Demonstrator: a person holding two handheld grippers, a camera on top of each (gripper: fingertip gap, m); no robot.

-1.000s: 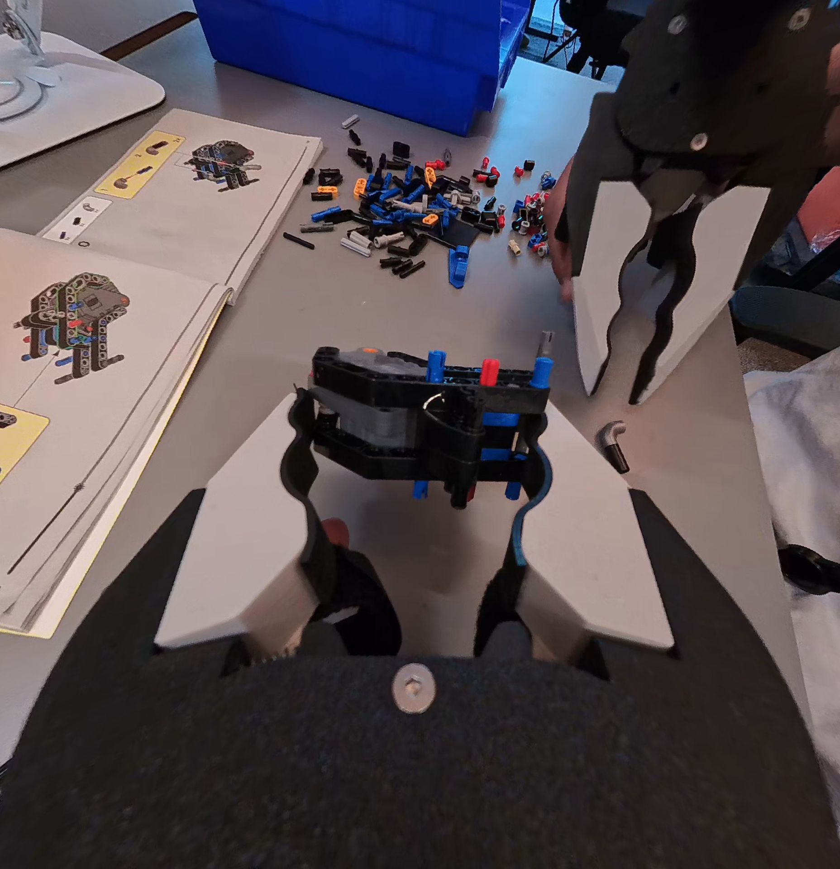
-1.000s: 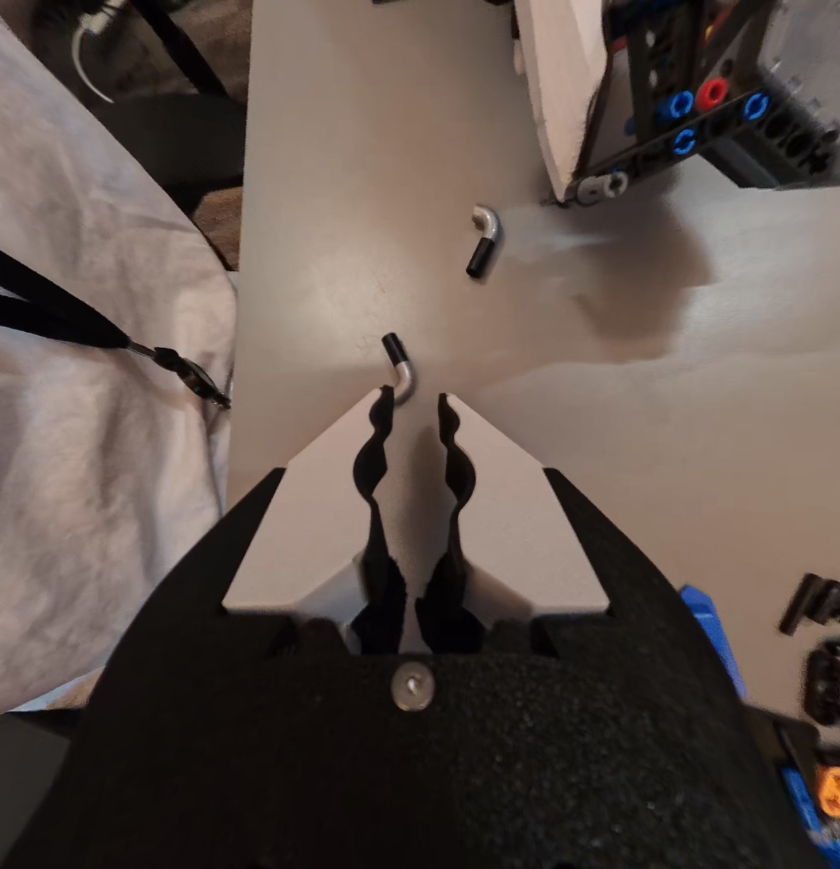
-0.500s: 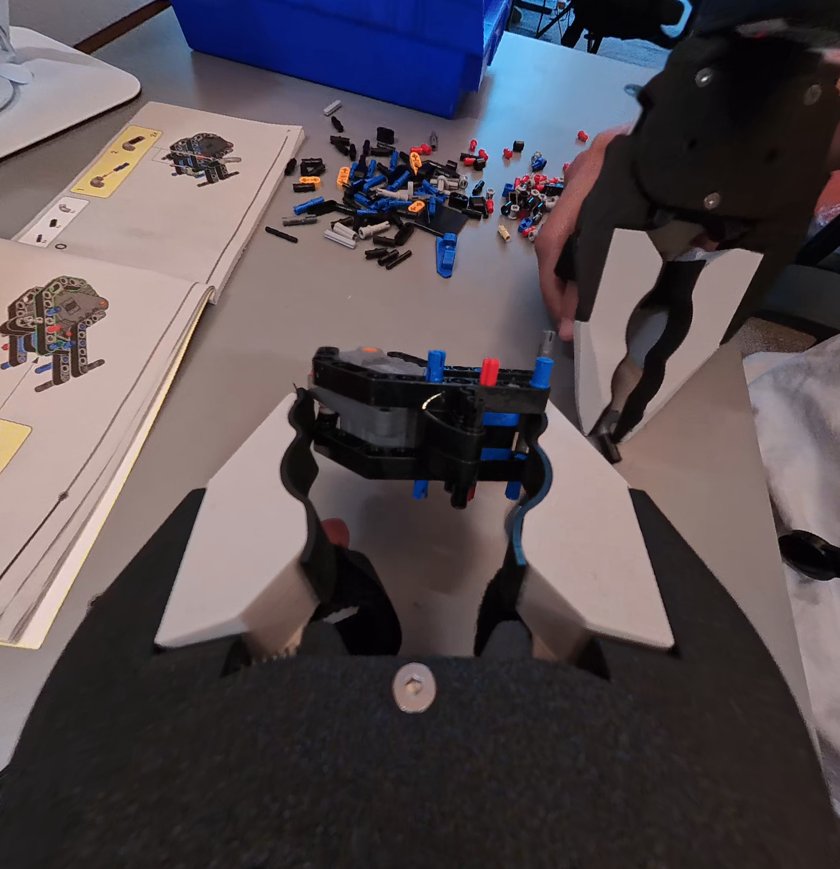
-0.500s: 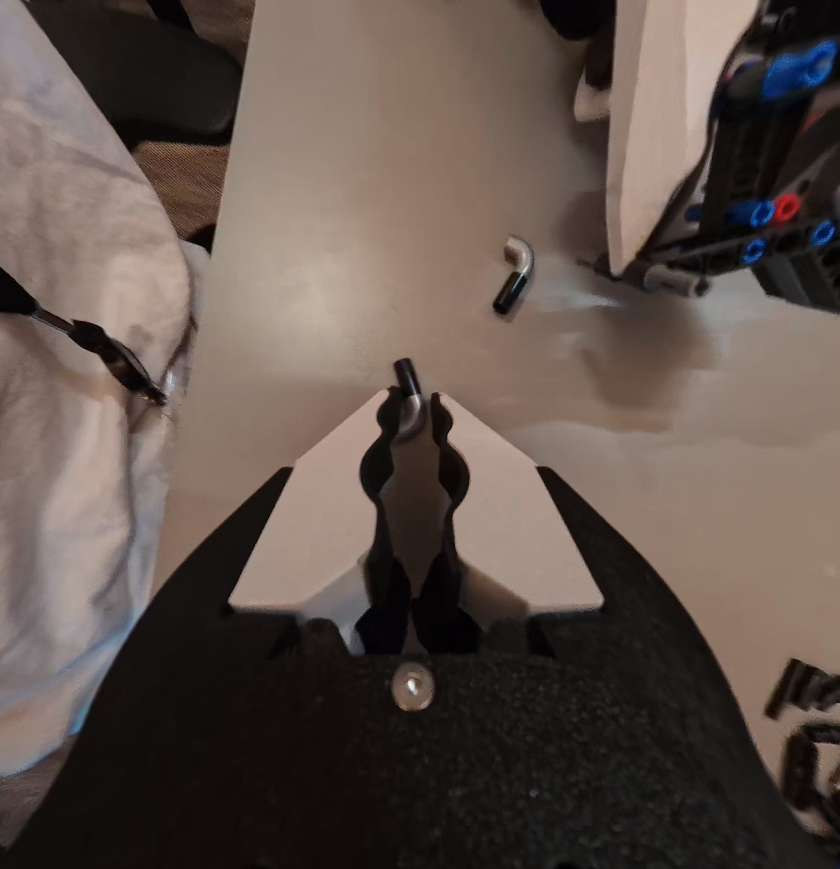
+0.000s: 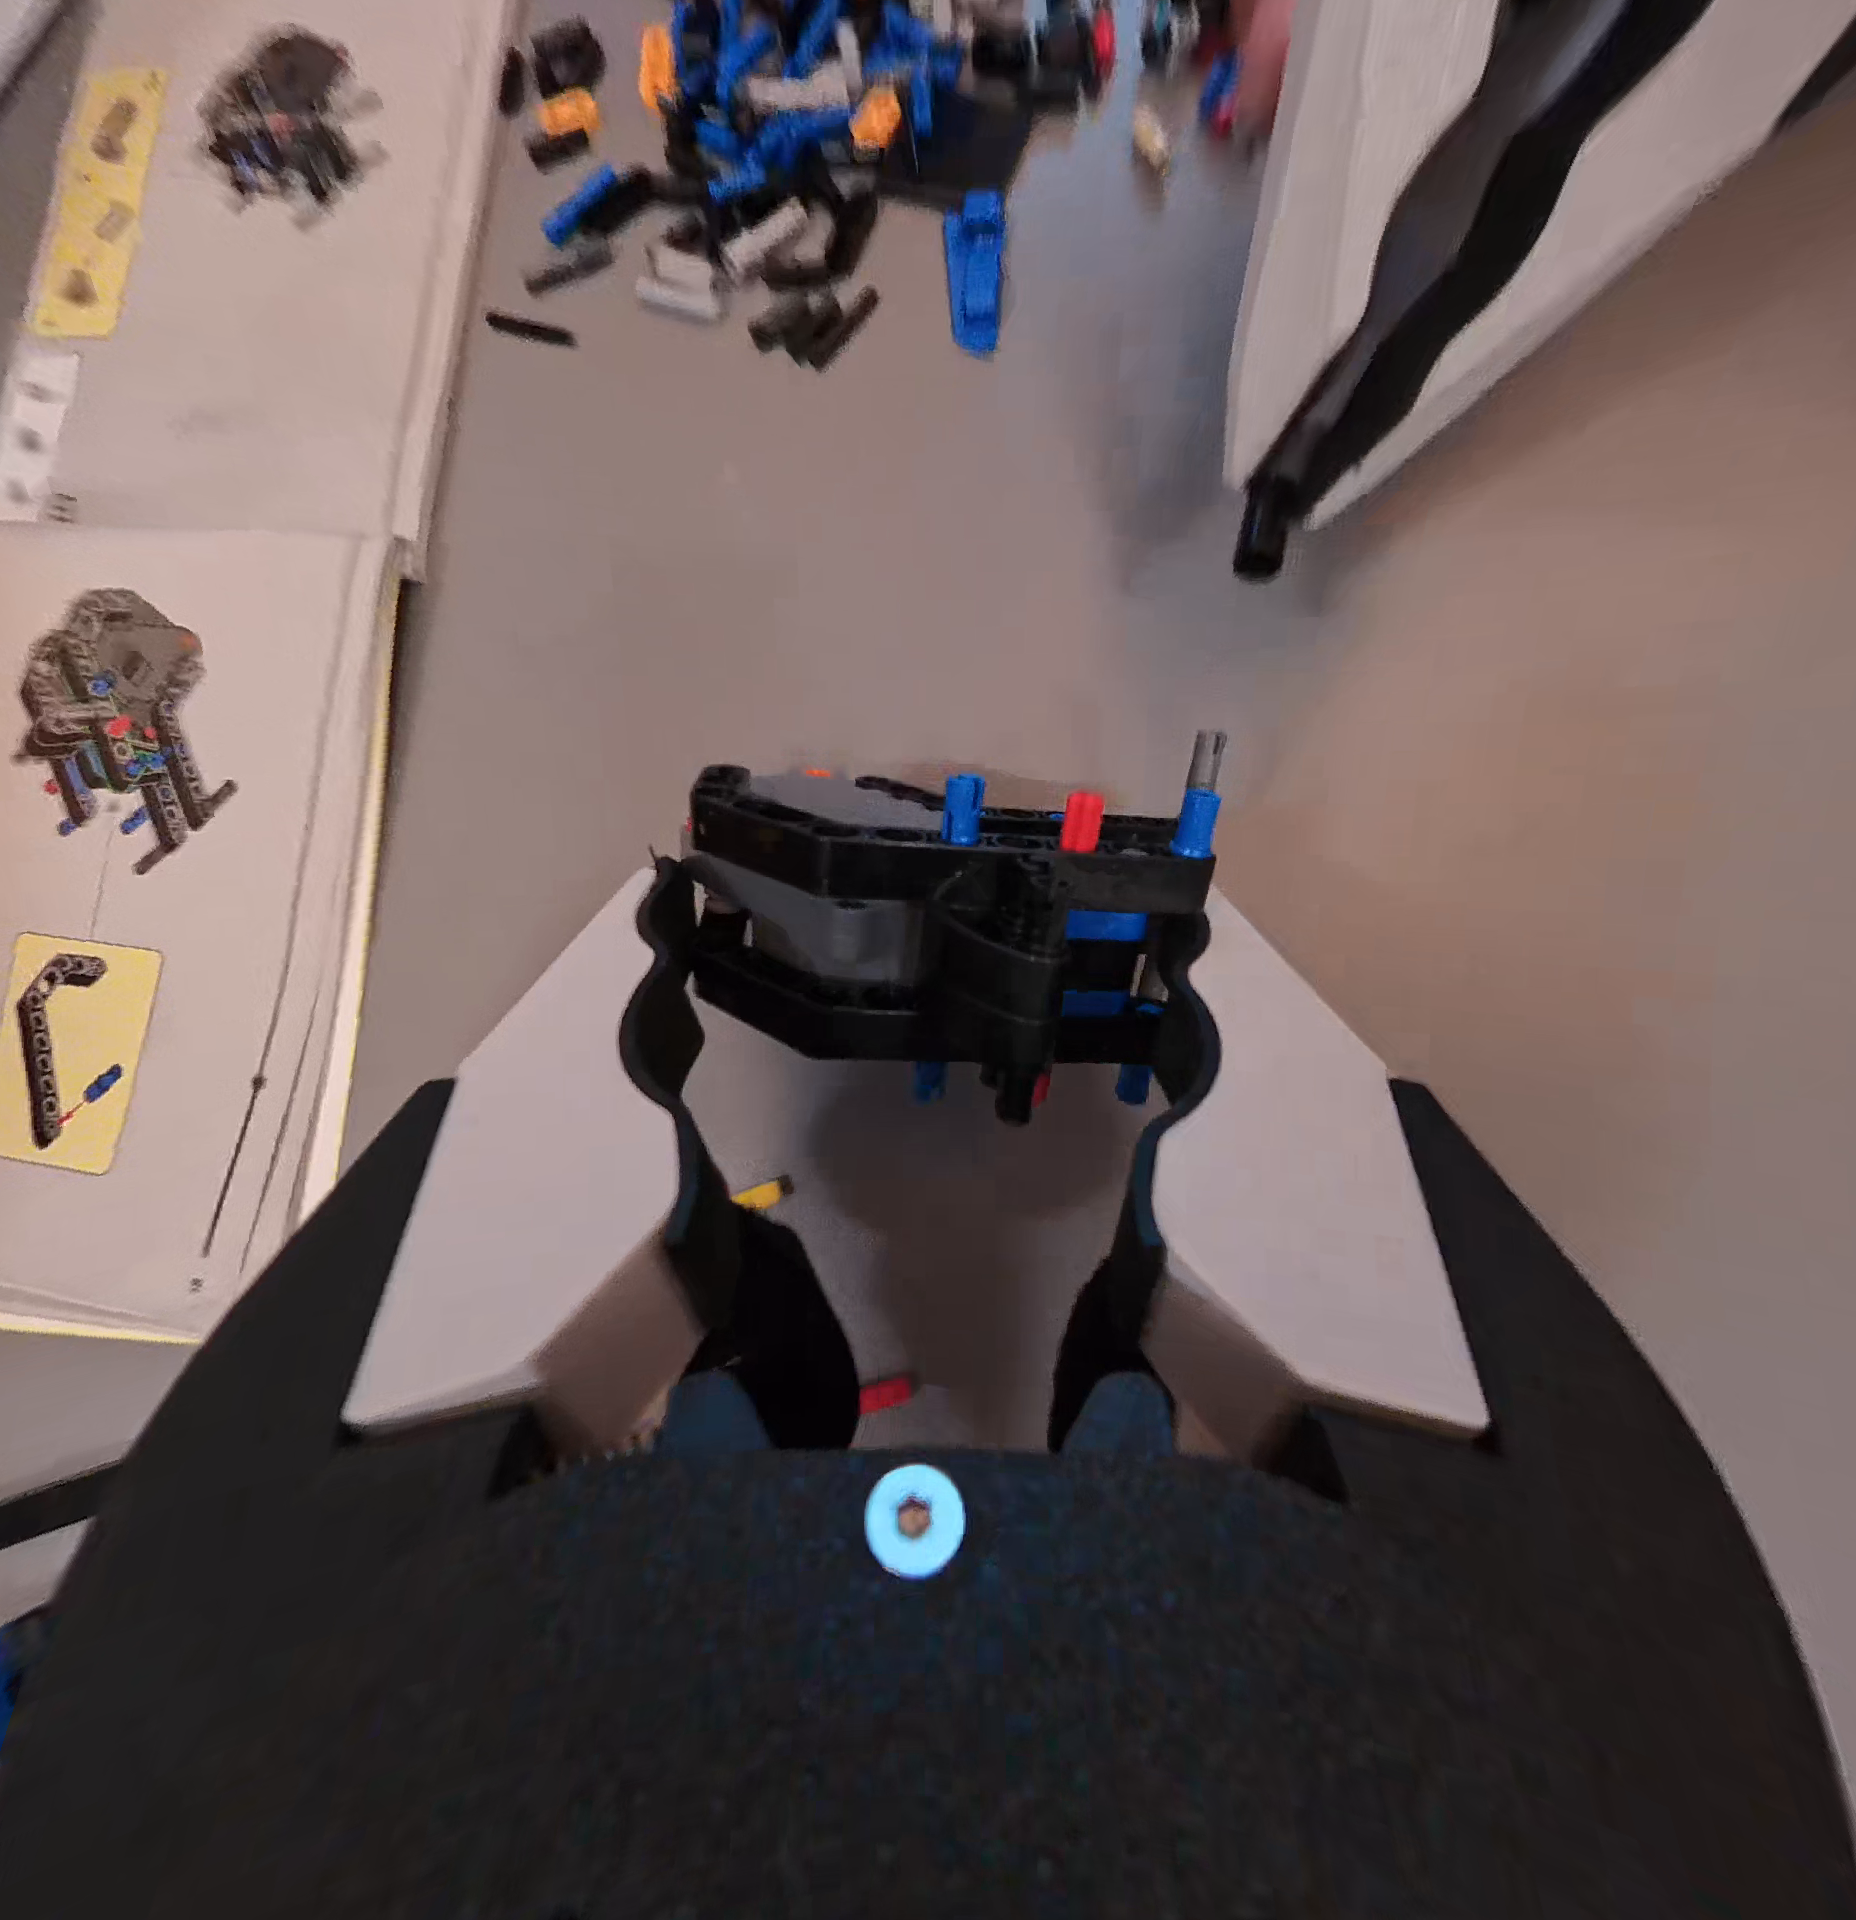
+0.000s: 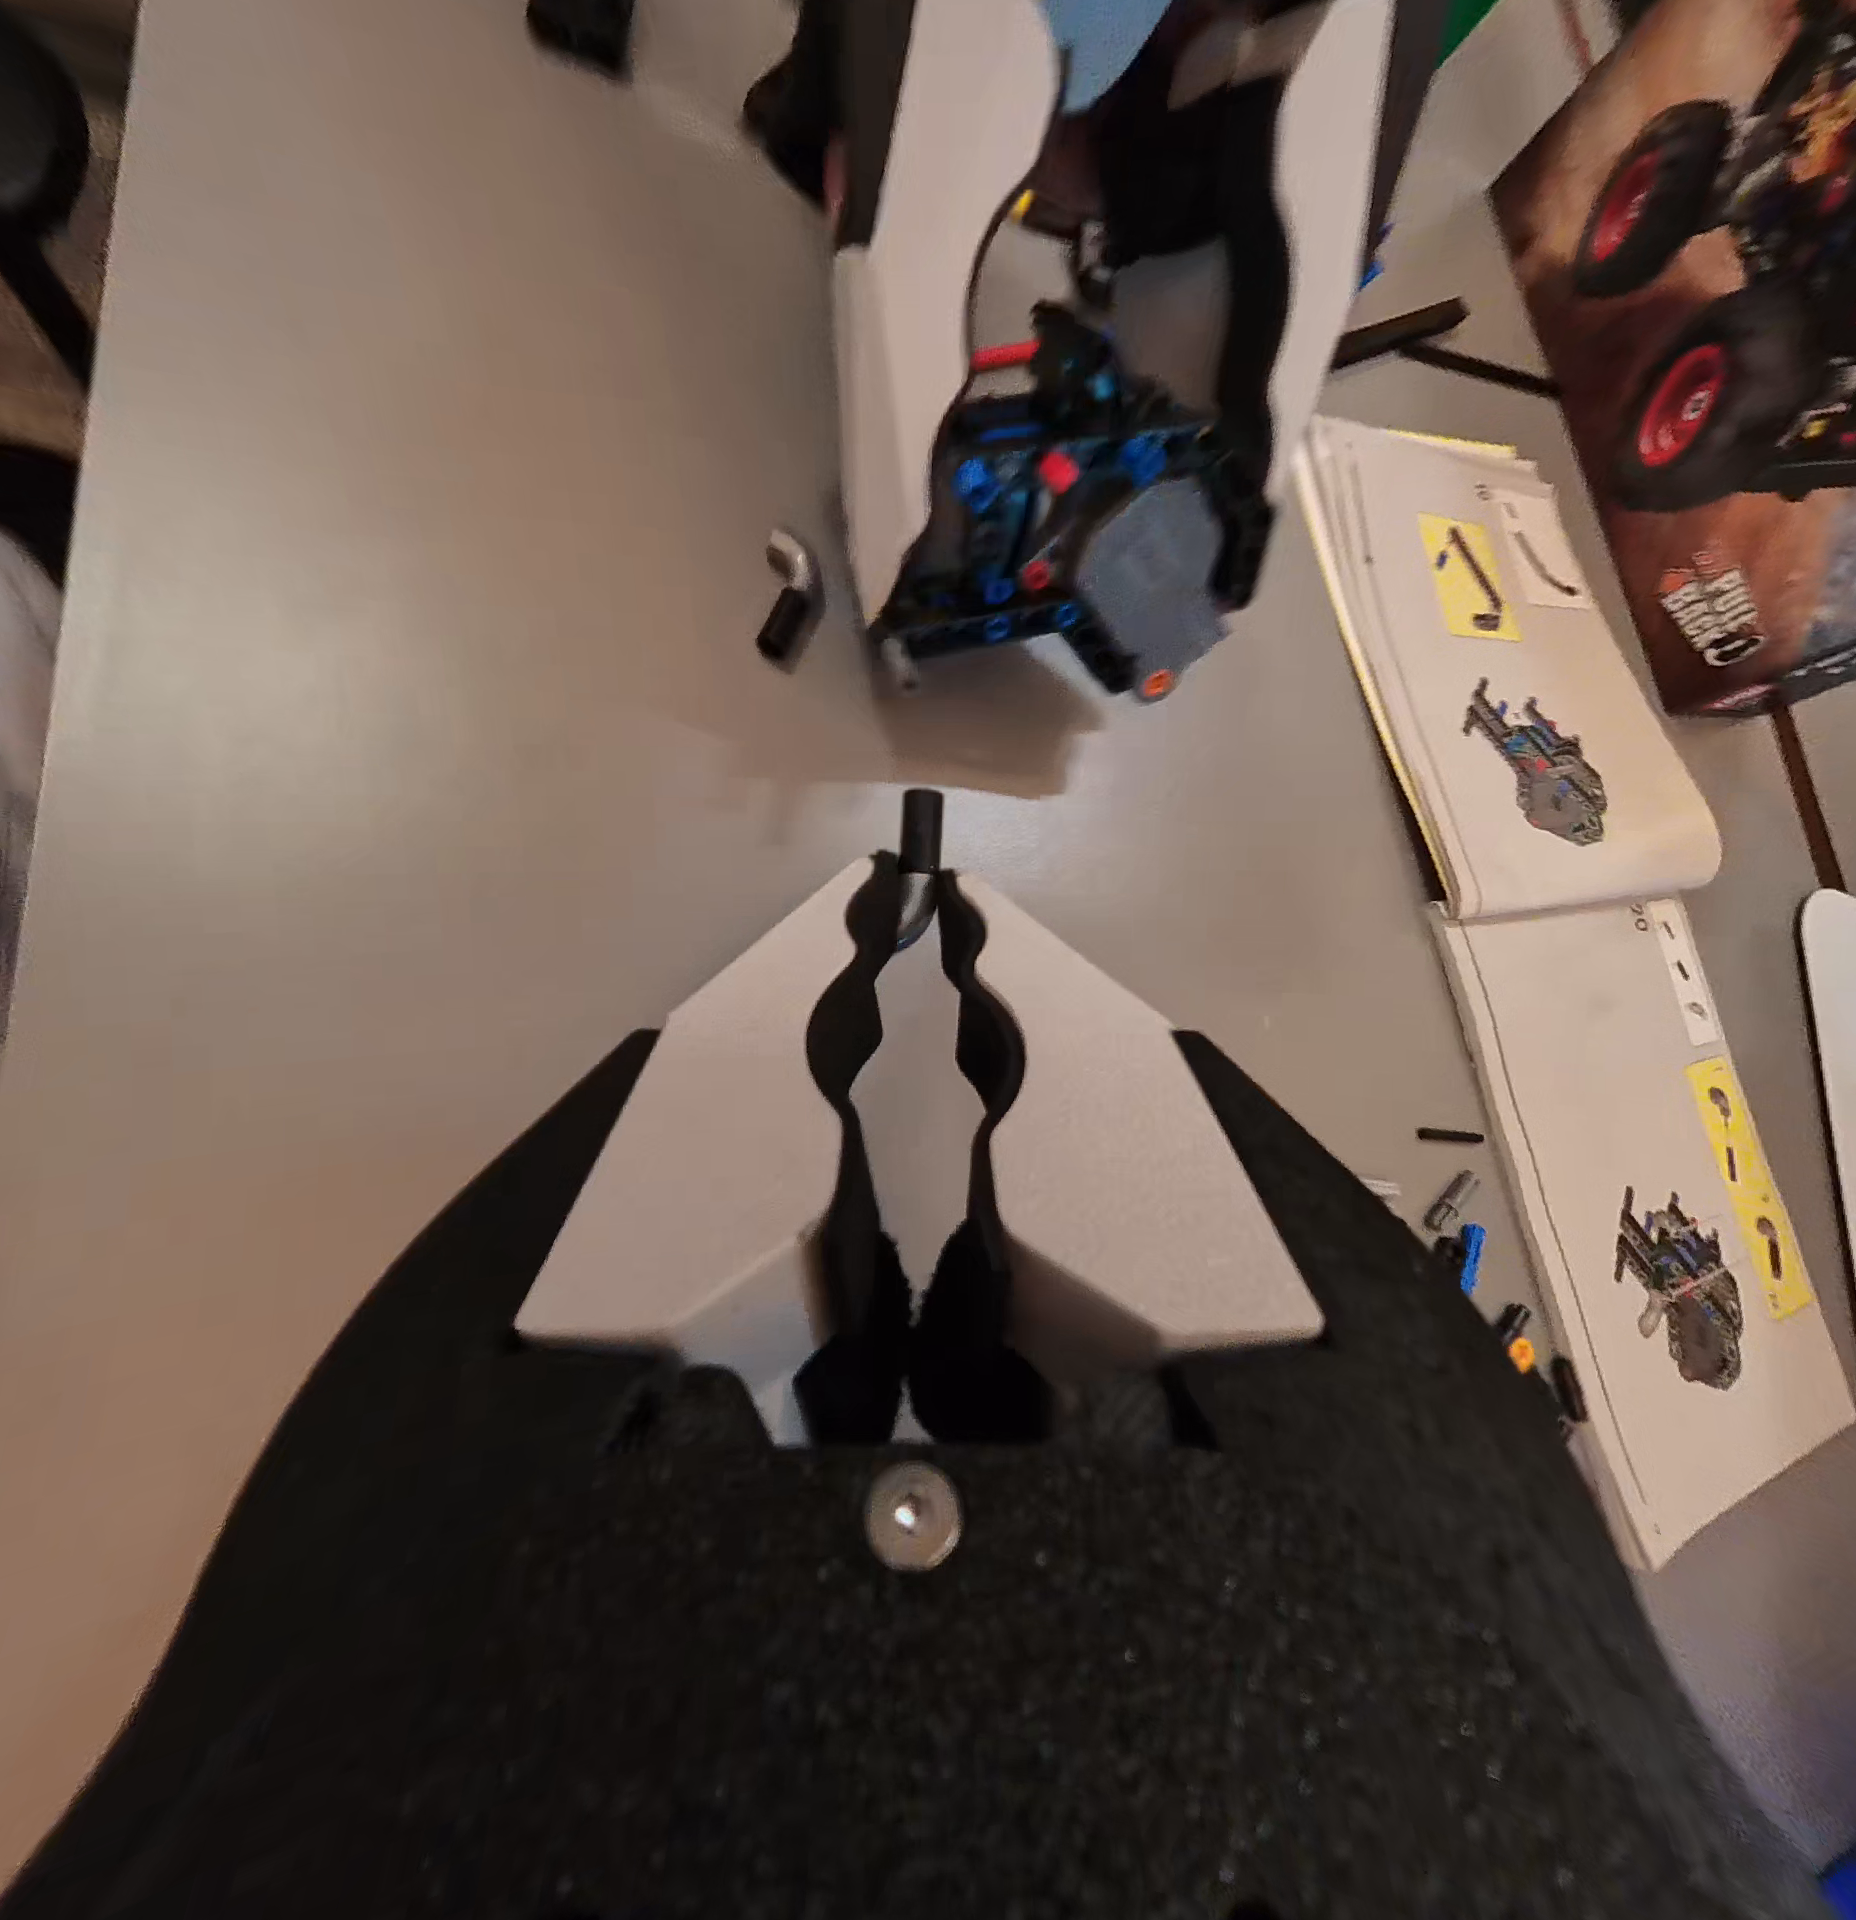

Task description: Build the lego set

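Note:
My left gripper (image 5: 924, 935) is shut on the black lego assembly (image 5: 945, 914), which has a grey motor block and blue and red pins sticking up. It is held above the table. In the right wrist view the assembly (image 6: 1090, 540) shows farther off, between the left gripper's white fingers (image 6: 882, 416). My right gripper (image 6: 911, 883) is shut on a small bent black and silver piece (image 6: 920, 831) whose black end sticks out past the tips. It also shows in the left wrist view (image 5: 1262, 525) at the right gripper's tips. A second bent piece (image 6: 794, 592) lies on the table beside the assembly.
A pile of loose lego parts (image 5: 799, 156) lies at the far side of the table. Open instruction booklets (image 5: 155, 831) lie at the left, also seen in the right wrist view (image 6: 1589, 1091). The lego set's box (image 6: 1734, 312) stands at the upper right. A few small parts (image 6: 1464, 1247) lie by the booklet. The gap from one gripper's tips to the other's is roughly 9 cm.
My right gripper closed on the bent piece and lifted it off the table. My left gripper moved with the assembly; both views are higher above the table now.

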